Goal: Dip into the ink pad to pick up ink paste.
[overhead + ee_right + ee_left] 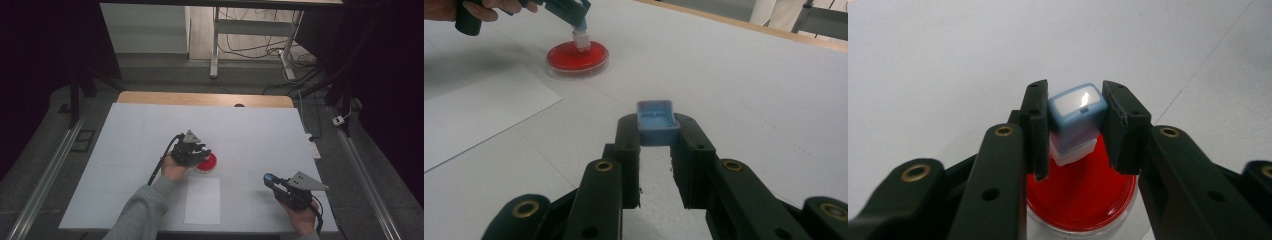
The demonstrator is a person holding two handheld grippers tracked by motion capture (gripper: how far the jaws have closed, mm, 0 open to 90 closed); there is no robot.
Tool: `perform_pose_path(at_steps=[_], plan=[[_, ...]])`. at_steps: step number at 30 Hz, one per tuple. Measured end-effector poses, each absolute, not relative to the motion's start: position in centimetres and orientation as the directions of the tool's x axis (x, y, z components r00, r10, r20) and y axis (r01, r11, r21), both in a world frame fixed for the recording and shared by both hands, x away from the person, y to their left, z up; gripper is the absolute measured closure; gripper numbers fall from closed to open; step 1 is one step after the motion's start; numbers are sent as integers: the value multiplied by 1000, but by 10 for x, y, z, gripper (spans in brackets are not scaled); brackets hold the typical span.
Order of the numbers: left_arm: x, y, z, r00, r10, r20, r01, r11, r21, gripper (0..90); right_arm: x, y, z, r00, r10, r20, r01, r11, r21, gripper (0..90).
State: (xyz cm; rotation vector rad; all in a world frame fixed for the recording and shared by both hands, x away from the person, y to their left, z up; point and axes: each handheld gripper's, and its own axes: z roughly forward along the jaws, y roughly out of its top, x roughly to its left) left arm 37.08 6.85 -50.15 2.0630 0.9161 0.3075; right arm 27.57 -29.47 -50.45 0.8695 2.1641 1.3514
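A small blue stamp with a white lower end sits between the jaws of my left gripper, which is shut on it. It stands over a round red ink pad, its white end down at the red surface. From the high view this gripper is at the table's middle, over the ink pad. My right gripper is shut on a shallow blue cap, held low over the table at the front right. The right gripper view has the stamp and ink pad far off.
A white sheet of paper lies flat near the front edge, between the two hands. The white table cover stretches back to a wooden edge. Cables and a desk frame stand on the floor beyond.
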Motion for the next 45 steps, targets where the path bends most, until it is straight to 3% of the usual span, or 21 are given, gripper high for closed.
perform_pose_path(at_steps=[45], plan=[[367, 61, -509, 702, 710, -52, 489, -428, 760, 659, 276, -294, -505, -710, 704, -38, 277, 328, 903, 737]])
